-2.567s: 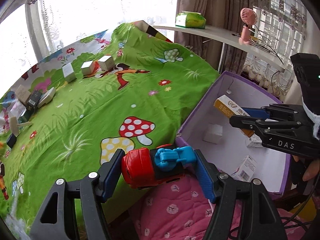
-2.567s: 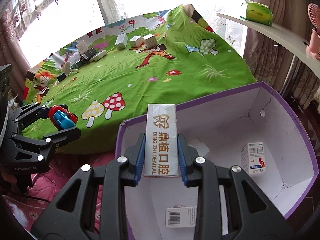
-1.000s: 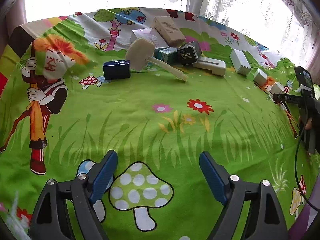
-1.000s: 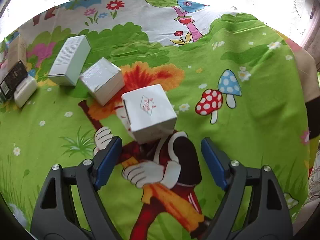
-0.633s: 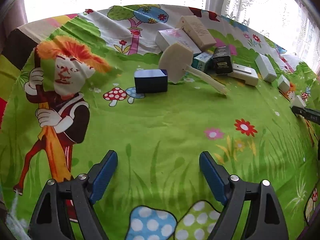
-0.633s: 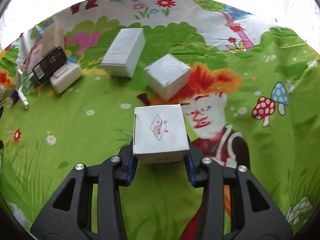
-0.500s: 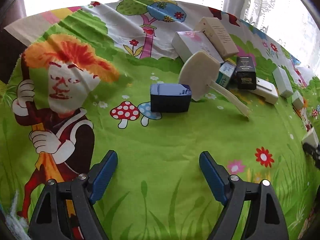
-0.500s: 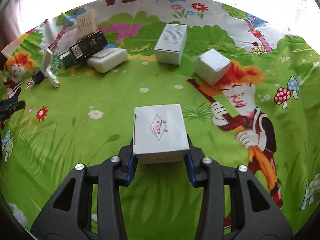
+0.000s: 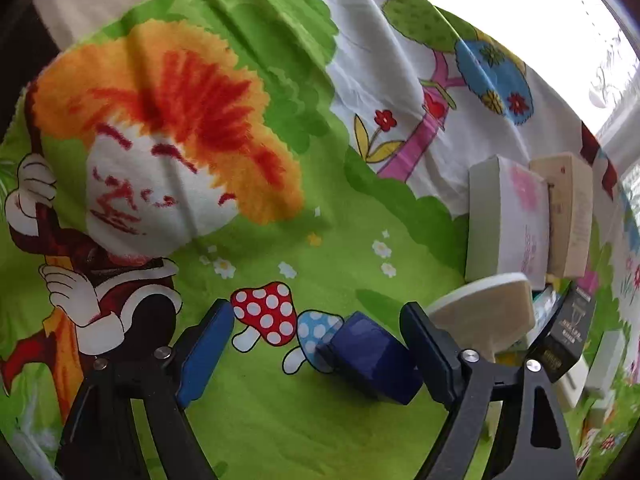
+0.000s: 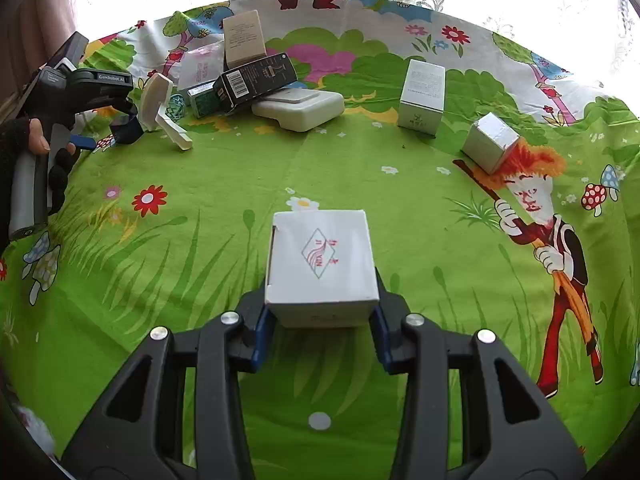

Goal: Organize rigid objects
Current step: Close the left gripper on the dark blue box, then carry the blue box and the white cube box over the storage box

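My cartoon-printed green cloth [image 10: 360, 168] covers the whole work surface, soft and creased at its far edge. On my right gripper [image 10: 320, 332] the jaws are clamped on a white cardboard cube box [image 10: 320, 264] with a red logo on top; it sits dead centre between the blue pads, at 12 o'clock from the handles. My left gripper [image 9: 316, 356] has its jaws wide apart; a small dark blue box [image 9: 372, 356], glossy and rounded at the corners, lies between them, close against the pad at 3 o'clock and not visibly pressed. Just past that pad, at 2 o'clock, a cream paddle-shaped piece [image 9: 484, 316] leans, its handle hidden behind the finger. Beyond it stand a pink-printed white carton [image 9: 508, 224] and a tan carton [image 9: 568, 216]; a black carton [image 9: 564, 332] is partly cut off, its print unreadable. A gloved hand [image 10: 24, 160] holds the left handle.
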`<state>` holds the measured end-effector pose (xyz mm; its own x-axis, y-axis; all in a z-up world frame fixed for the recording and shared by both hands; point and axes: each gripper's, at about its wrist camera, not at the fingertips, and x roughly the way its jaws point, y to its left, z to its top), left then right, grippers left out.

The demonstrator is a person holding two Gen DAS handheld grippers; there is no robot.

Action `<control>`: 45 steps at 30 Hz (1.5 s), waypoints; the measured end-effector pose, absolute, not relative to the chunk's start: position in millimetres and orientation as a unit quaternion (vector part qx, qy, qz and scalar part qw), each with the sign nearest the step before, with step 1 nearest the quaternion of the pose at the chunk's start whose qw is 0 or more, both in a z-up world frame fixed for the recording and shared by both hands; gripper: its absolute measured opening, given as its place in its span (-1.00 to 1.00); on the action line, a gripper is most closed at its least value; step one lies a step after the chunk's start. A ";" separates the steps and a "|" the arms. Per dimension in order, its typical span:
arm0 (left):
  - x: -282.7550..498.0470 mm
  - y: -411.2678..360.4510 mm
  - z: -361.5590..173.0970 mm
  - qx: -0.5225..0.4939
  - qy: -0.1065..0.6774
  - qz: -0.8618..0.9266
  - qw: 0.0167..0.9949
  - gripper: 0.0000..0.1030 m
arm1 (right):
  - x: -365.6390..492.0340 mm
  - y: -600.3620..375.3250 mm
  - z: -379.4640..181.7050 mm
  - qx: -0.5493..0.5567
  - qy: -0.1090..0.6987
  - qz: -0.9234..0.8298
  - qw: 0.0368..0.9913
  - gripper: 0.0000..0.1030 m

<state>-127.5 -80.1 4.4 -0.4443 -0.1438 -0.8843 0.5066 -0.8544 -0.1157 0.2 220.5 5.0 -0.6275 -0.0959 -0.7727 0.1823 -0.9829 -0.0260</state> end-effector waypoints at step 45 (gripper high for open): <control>41.6 -47.6 2.4 0.425 0.035 -0.904 0.010 -0.44 | 85.3 181.7 7.3 0.422 0.006 -0.902 0.084 -0.14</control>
<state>41.6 -47.6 2.4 -0.6386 0.0128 -0.7694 0.0475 -0.9973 -0.0560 85.3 181.7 7.3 -0.6289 -0.1475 -0.7634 0.1570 -0.9857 0.0612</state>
